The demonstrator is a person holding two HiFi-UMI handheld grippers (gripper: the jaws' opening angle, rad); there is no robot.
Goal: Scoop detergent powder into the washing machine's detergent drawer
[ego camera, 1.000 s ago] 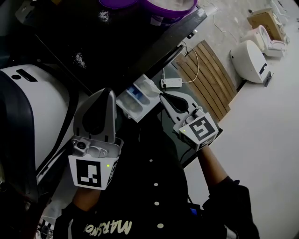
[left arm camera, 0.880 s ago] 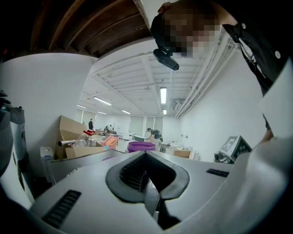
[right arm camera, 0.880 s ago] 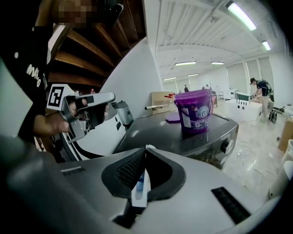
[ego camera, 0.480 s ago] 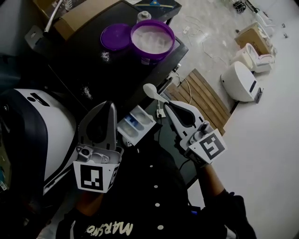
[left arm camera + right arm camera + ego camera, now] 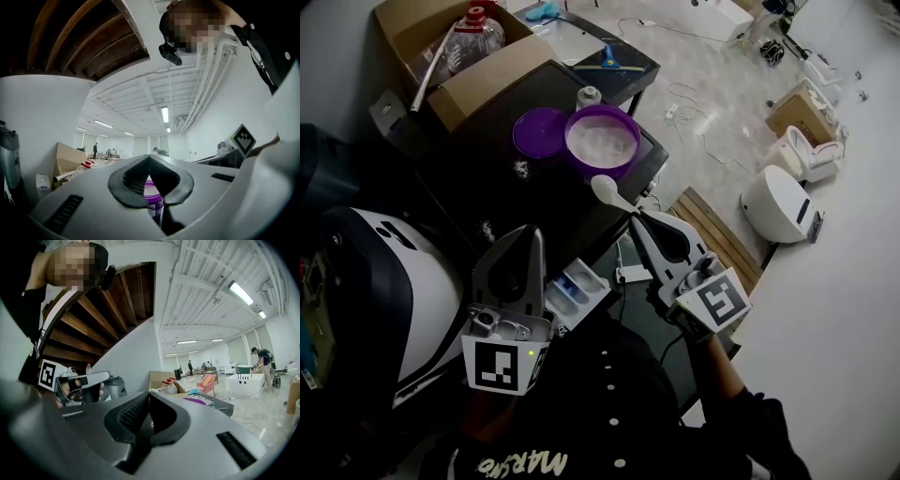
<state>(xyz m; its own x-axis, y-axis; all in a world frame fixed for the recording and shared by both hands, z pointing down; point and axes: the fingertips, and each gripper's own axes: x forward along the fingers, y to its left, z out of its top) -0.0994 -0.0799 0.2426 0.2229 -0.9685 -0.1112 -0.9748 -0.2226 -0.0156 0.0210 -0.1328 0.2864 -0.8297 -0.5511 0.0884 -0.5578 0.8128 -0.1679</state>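
A purple tub (image 5: 602, 139) of white detergent powder stands open on the dark counter (image 5: 487, 197), its purple lid (image 5: 540, 131) beside it. My right gripper (image 5: 636, 221) is shut on the handle of a white scoop (image 5: 607, 188), whose bowl hangs just in front of the tub. The pulled-out detergent drawer (image 5: 578, 292) sits below, between both grippers, beside the white washing machine (image 5: 394, 291). My left gripper (image 5: 527, 236) is shut and holds nothing, left of the drawer. In the left gripper view the tub (image 5: 153, 198) shows beyond the gripper's (image 5: 149, 158) touching jaws. The right gripper (image 5: 149, 394) is shut in its own view too.
A cardboard box (image 5: 441, 56) with a plastic bottle (image 5: 474, 30) stands at the counter's far end. On the floor to the right lie a wooden slat mat (image 5: 717, 239), a power strip (image 5: 633, 274), cables and white fixtures (image 5: 780, 202). People stand far off in the room.
My right gripper has lifted away from the drawer and carried the scoop up toward the tub. The head view has tilted up, so the tub and box are now in sight.
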